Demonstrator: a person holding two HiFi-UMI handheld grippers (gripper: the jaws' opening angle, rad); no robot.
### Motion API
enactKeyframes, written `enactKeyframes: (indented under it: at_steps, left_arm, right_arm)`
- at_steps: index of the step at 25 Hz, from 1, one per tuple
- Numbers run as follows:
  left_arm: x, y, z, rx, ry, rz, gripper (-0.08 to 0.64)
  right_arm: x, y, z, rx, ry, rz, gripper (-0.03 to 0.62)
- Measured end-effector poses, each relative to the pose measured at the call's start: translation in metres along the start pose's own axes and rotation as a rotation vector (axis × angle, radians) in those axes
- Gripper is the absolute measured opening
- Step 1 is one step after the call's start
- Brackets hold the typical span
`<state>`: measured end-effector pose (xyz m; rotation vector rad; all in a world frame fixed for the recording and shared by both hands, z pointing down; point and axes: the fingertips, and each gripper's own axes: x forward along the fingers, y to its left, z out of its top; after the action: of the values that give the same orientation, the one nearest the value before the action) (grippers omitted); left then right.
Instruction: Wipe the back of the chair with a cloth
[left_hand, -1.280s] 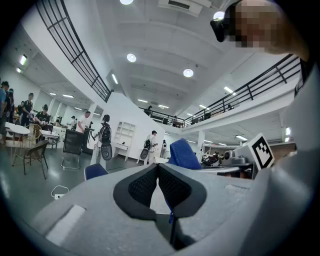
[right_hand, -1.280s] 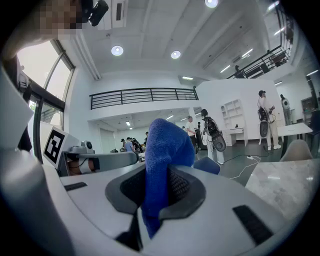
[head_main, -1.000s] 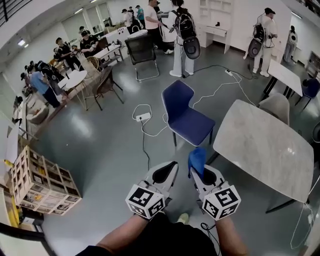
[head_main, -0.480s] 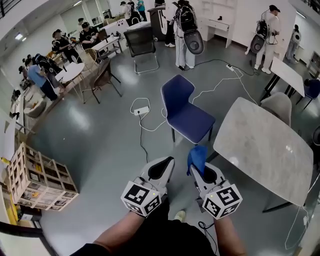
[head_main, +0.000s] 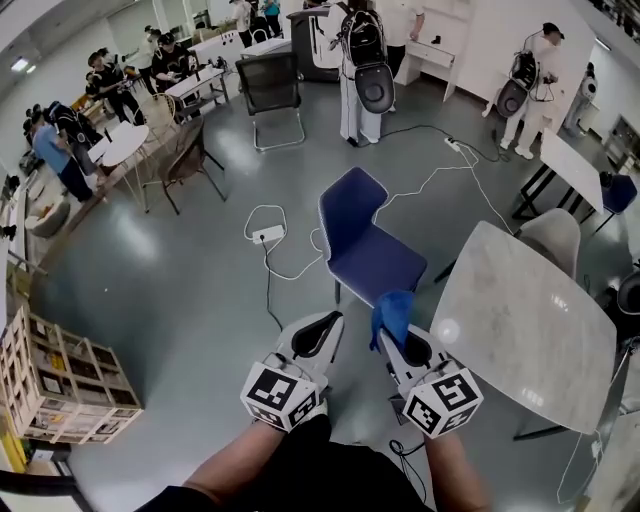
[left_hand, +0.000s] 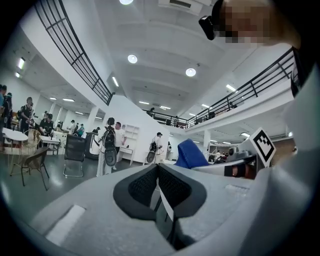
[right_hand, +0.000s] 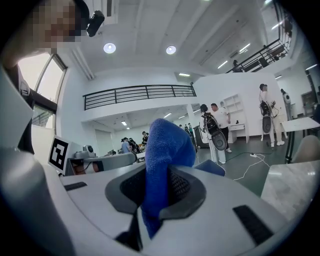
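Note:
A blue chair (head_main: 366, 240) stands on the grey floor ahead of me, its back (head_main: 348, 204) turned toward the far left. My right gripper (head_main: 397, 340) is shut on a blue cloth (head_main: 392, 316), which sticks up out of the jaws (right_hand: 166, 155). The cloth hangs just short of the seat's near edge, not touching the chair. My left gripper (head_main: 318, 338) is shut and holds nothing; in the left gripper view its jaws meet with no gap (left_hand: 158, 186). Both grippers sit side by side close to my body.
A grey marble-top table (head_main: 520, 318) stands right of the chair, with a pale chair (head_main: 552, 232) behind it. White cables and a power strip (head_main: 266, 236) lie on the floor left of the blue chair. A wooden crate (head_main: 50, 380) sits at the left. People stand at the back.
I have come closer to the blue chair, which sits lower in the head view. Both grippers keep their pose, the cloth still clamped in the right one.

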<state>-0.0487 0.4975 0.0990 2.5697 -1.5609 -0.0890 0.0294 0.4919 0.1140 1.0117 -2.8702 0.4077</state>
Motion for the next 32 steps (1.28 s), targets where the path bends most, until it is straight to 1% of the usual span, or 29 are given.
enactKeyframes:
  at_steps: [3, 7, 11, 15, 19, 21, 27, 32]
  left_arm:
    - [0.020, 0.035, 0.011, 0.002, -0.009, -0.023, 0.017]
    - [0.044, 0.075, 0.011, -0.005, -0.004, -0.038, 0.017]
    - [0.062, 0.103, 0.012, -0.020, 0.007, -0.035, 0.017]
    - [0.089, 0.129, 0.016, -0.019, 0.009, -0.018, 0.017]
    - [0.123, 0.152, 0.014, -0.006, 0.021, -0.004, 0.017]
    - [0.145, 0.164, 0.011, -0.007, 0.031, 0.005, 0.017]
    - [0.215, 0.201, 0.004, -0.010, 0.059, 0.033, 0.017]
    - [0.272, 0.224, -0.006, -0.018, 0.087, 0.064, 0.017]
  right_arm:
    - [0.037, -0.009, 0.013, -0.013, 0.002, -0.019, 0.067]
    - [0.079, -0.021, 0.016, -0.014, 0.018, -0.035, 0.067]
    - [0.109, -0.035, 0.022, -0.016, 0.039, -0.033, 0.067]
    - [0.142, -0.056, 0.032, -0.009, 0.038, -0.020, 0.067]
    - [0.179, -0.079, 0.037, -0.001, 0.039, 0.018, 0.067]
    - [0.198, -0.095, 0.039, 0.003, 0.042, 0.041, 0.067]
    - [0.248, -0.160, 0.039, 0.053, 0.079, 0.062, 0.067]
    - [0.281, -0.212, 0.038, 0.096, 0.097, 0.111, 0.067]
